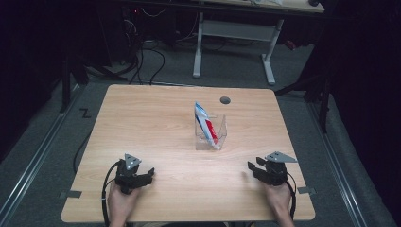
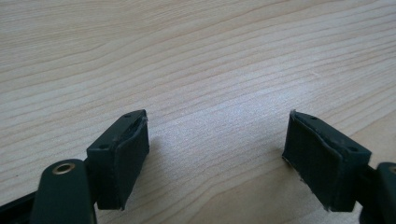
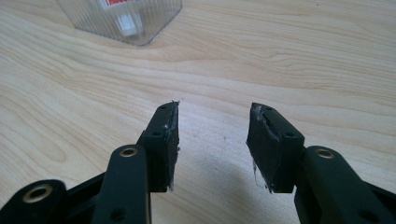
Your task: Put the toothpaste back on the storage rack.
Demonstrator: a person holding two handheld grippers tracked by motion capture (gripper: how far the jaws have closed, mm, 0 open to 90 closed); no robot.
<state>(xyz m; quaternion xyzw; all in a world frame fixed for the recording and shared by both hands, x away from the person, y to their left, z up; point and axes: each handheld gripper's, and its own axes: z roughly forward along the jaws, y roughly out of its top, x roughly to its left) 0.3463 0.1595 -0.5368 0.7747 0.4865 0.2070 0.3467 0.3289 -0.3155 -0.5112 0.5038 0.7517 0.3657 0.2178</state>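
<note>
Both hand-held grippers empty, left [image 1: 150, 173] wide, right [image 1: 251, 166] narrower, likely toothpaste tube [image 1: 207, 125] in clear holder [image 1: 211, 140] well beyond.

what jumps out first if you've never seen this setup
A clear plastic holder stands near the middle of the wooden table, with a white, blue and red tube leaning inside it. Nearer the person, the left gripper and right gripper sit at the table's near corners, jaws open and holding nothing.
</note>
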